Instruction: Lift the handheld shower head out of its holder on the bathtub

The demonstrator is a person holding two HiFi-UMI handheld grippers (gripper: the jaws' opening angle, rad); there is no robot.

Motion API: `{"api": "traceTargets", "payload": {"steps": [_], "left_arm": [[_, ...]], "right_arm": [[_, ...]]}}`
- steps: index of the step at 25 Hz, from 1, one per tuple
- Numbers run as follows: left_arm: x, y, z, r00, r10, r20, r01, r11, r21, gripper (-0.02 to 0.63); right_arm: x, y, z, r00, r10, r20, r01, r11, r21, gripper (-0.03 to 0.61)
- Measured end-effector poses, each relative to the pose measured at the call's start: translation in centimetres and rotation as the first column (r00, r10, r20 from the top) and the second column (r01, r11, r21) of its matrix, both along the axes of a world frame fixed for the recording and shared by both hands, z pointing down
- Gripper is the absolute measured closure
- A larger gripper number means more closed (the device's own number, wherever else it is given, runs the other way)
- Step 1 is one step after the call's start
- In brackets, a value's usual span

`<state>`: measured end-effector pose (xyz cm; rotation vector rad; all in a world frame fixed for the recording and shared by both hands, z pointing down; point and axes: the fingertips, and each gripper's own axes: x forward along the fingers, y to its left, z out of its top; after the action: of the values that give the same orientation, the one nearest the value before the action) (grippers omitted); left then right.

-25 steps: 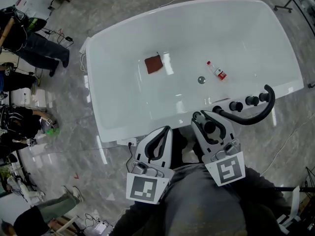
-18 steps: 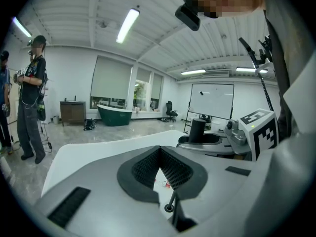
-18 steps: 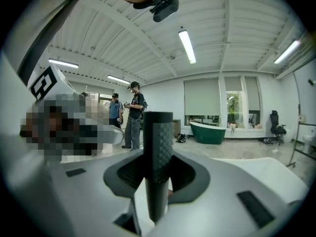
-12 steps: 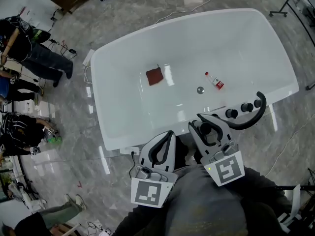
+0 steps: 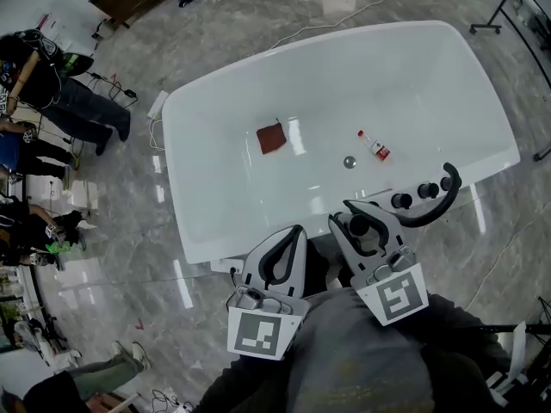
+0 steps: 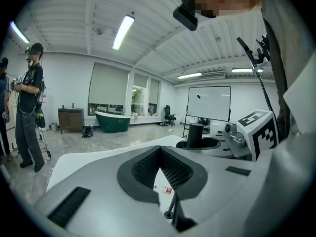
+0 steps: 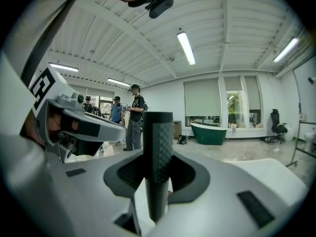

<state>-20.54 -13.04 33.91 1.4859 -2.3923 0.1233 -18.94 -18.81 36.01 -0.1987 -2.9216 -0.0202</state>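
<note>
The black handheld shower head point(image 5: 365, 225) stands upright by its textured handle point(image 7: 158, 147) between the jaws of my right gripper point(image 5: 360, 215), which is shut on it. Its black hose point(image 5: 436, 206) curves right to the tub's near rim beside two black knobs point(image 5: 401, 200). My left gripper point(image 5: 291, 232) hovers just left of the right one, over the near rim of the white bathtub point(image 5: 185, 222). Its jaws are shut with nothing between them. In the left gripper view the handle point(image 6: 194, 135) rises at the right.
Inside the tub lie a red cloth point(image 5: 271, 138), a small bottle point(image 5: 375, 146) and the drain point(image 5: 349, 162). Several people point(image 5: 60, 101) stand on the marble floor at the left. Cables point(image 5: 344, 15) run along the floor beyond the tub.
Both grippers have risen a little, the right one carrying the shower head up. The hose's loop has drawn in closer to the gripper. Neither gripper's jaws have changed.
</note>
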Motion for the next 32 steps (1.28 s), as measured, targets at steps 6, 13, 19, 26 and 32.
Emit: {"api": "traceTargets", "payload": {"steps": [6,13,19,26,32], "left_arm": [[0.3,-0.4,-0.8,0.999,-0.032,0.023,0.032,0.999,-0.001,0.612],[1.1,-1.1,-1.6,0.998,-0.05,0.043,0.049,0.999,0.013,0.612],[1.1,-0.5,-3.1,0.994,-0.069,0.081,0.066,0.997,0.031,0.612],[1.1,0.2,-5.5,0.99,-0.065,0.123,0.054,0.995,0.089,0.612],[1.6,0.1,-5.9,0.988,-0.058,0.14,0.045,0.995,0.092,0.612]], "right_arm": [[0.5,-0.3,-0.9,0.999,-0.028,0.024,0.028,1.0,-0.001,0.457],[0.7,-0.6,-1.9,0.996,-0.072,0.054,0.072,0.997,0.001,0.457],[1.3,0.2,-3.7,0.992,-0.087,0.089,0.087,0.996,0.009,0.457],[1.5,1.0,-6.8,0.987,-0.09,0.135,0.088,0.996,0.015,0.457],[1.8,1.0,-7.3,0.986,-0.09,0.143,0.088,0.996,0.016,0.457]]}}
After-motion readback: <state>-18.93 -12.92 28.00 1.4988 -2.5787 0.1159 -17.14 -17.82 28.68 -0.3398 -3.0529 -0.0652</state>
